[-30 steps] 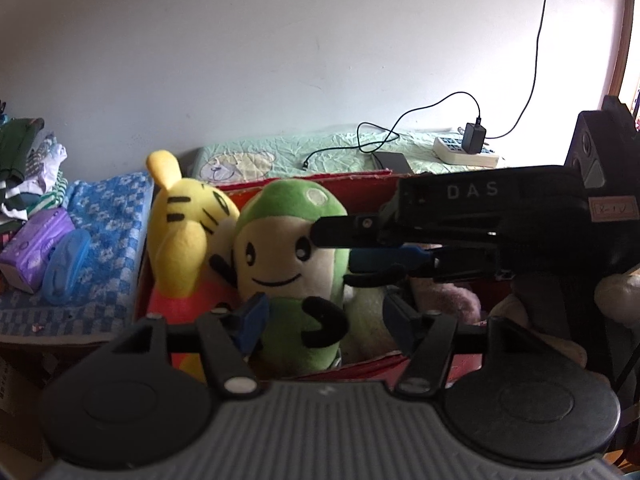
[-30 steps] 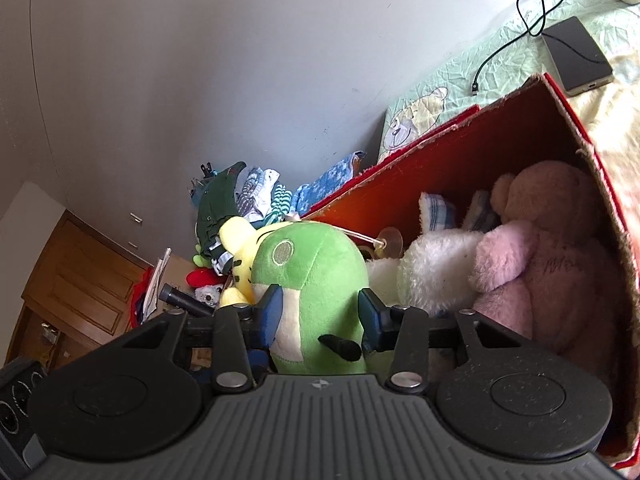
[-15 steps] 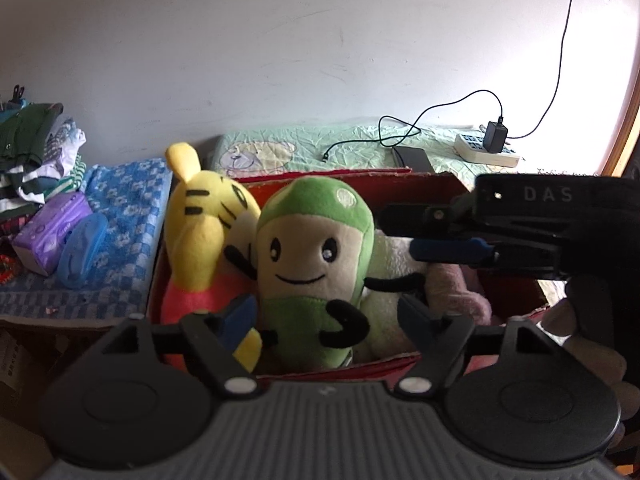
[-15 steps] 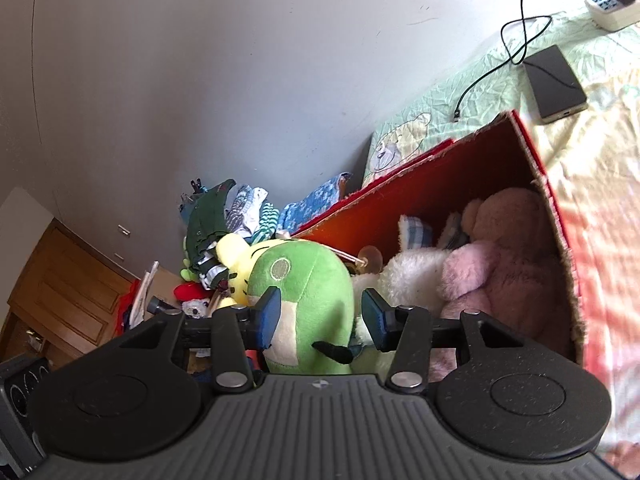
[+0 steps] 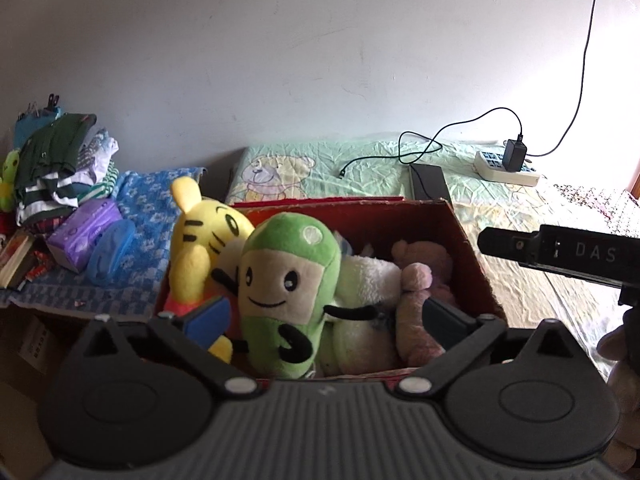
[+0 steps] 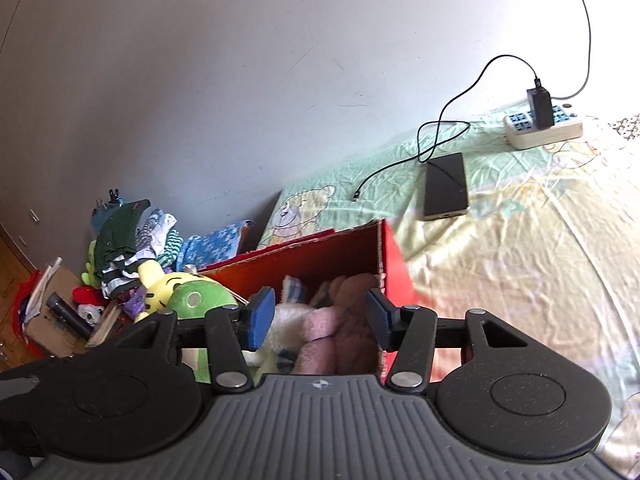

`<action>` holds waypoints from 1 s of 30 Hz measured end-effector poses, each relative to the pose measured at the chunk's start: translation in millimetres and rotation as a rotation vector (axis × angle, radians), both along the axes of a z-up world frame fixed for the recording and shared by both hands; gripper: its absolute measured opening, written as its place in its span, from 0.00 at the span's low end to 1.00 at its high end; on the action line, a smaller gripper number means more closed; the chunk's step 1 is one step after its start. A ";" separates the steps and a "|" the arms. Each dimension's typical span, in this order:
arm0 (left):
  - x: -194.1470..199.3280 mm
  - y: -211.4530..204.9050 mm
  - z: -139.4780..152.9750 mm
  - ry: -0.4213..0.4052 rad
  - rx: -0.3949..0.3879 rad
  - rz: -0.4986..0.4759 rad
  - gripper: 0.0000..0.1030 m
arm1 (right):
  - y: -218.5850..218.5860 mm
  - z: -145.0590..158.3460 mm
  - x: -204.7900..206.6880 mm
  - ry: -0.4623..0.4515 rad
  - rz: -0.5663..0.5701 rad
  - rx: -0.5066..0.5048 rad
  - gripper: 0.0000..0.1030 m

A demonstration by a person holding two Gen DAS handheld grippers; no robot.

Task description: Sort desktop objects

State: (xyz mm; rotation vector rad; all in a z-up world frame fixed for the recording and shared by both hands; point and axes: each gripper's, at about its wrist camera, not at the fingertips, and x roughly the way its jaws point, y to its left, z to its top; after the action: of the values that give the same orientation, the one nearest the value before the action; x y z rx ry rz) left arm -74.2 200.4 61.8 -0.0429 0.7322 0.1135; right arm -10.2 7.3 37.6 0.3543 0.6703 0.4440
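Both the left hand-held gripper point(image 5: 326, 316) and the right hand-held gripper point(image 6: 320, 318) hang spread and empty over the red box point(image 5: 460, 226) on the bed point(image 6: 520, 220), where the green plush point(image 5: 286, 292) stands upright between the yellow plush point(image 5: 200, 240) and the white plush point(image 5: 368, 280).

- A red cardboard box point(image 5: 460, 236) sat packed with soft toys — a green plush point(image 5: 288, 292), a yellow plush point(image 5: 200, 248), a white plush point(image 5: 368, 280) and a pink plush point(image 5: 424, 272) filled it side to side.
- The green and yellow plush rose above the rim.
- Right of the box, the bedsheet point(image 6: 520, 240) lay open — only a dark flat device point(image 6: 446, 186), a cable point(image 6: 448, 124) and a power strip point(image 6: 544, 128) near the wall.
- Left of the box, a clothes pile point(image 5: 60, 168) crowded the blue cloth point(image 5: 148, 216).
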 end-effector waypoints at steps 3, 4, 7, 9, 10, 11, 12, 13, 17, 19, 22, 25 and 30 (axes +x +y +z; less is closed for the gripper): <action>0.9 -20.8 1.6 0.018 -0.021 0.004 0.99 | -22.9 1.6 -1.9 0.007 -0.033 -0.018 0.57; 1.3 -30.0 2.5 0.025 -0.035 0.001 0.99 | -31.0 1.6 -2.2 0.016 -0.042 -0.027 0.57; 1.6 -55.2 1.7 0.040 -0.085 0.002 0.99 | -56.8 0.8 -3.1 0.049 -0.077 -0.075 0.59; 3.0 -72.9 -1.3 0.054 -0.098 0.003 0.99 | -74.9 -1.7 -5.1 0.060 -0.112 -0.110 0.61; 4.1 -83.4 -4.0 0.066 -0.095 0.012 0.99 | -83.0 -3.2 -5.8 0.067 -0.127 -0.127 0.62; 5.1 -93.0 -7.0 0.076 -0.088 0.021 0.99 | -91.4 -5.2 -6.2 0.074 -0.139 -0.145 0.64; 5.9 -103.1 -10.4 0.087 -0.074 0.029 0.99 | -99.0 -7.3 -7.1 0.080 -0.146 -0.160 0.64; 7.4 -112.6 -14.5 0.101 -0.058 0.032 0.99 | -105.8 -9.3 -8.2 0.084 -0.150 -0.173 0.64; 12.3 -146.9 -30.9 0.167 -0.022 0.016 0.99 | -133.4 -16.8 -10.8 0.109 -0.160 -0.192 0.64; 14.2 -160.5 -39.2 0.197 -0.008 0.026 0.99 | -144.3 -20.7 -11.7 0.120 -0.161 -0.201 0.65; 17.3 -175.5 -52.6 0.256 0.018 0.045 0.99 | -155.8 -26.9 -13.3 0.137 -0.159 -0.225 0.66; 16.8 -184.9 -64.4 0.298 0.019 0.055 0.99 | -163.0 -33.6 -15.2 0.152 -0.151 -0.252 0.69; 10.6 -193.8 -77.0 0.341 0.030 0.083 0.99 | -167.6 -46.4 -16.7 0.186 -0.118 -0.272 0.70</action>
State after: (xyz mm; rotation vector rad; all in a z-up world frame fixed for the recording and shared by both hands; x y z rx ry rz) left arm -63.6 6.6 -15.2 -0.0255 1.0690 0.2139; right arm -26.9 -160.3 -8.8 0.1771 0.8748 0.2045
